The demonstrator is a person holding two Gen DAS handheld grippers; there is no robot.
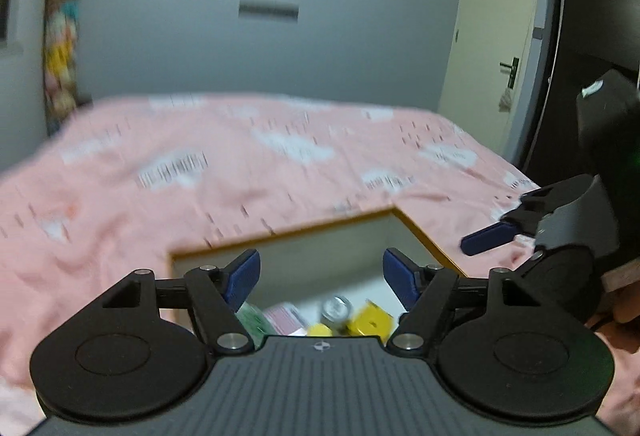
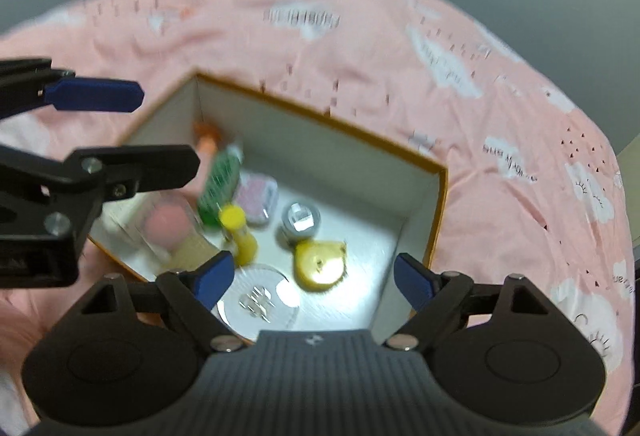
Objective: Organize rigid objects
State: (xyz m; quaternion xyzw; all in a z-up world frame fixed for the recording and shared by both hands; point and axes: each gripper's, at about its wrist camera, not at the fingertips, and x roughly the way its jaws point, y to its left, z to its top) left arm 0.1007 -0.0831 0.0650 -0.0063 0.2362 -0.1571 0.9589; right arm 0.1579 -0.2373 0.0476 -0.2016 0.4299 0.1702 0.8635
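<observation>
An open box with an orange rim (image 2: 438, 204) lies on the pink bed. In the right wrist view it holds a yellow round object (image 2: 320, 266), a grey can (image 2: 300, 222), a yellow-capped bottle (image 2: 240, 232), a green bottle (image 2: 220, 184), a pink packet (image 2: 258, 198), a pink-lidded jar (image 2: 168, 224) and a clear round lid (image 2: 258, 302). My right gripper (image 2: 314, 282) is open and empty above the box. My left gripper (image 1: 320, 278) is open and empty over the box's near side (image 1: 280, 236); it also shows in the right wrist view (image 2: 168, 124).
The pink bedcover with white clouds (image 1: 200, 164) surrounds the box. A grey wall stands behind the bed, and a white door (image 1: 492, 36) and dark wardrobe are at the right. My right gripper shows at the right of the left wrist view (image 1: 504, 232).
</observation>
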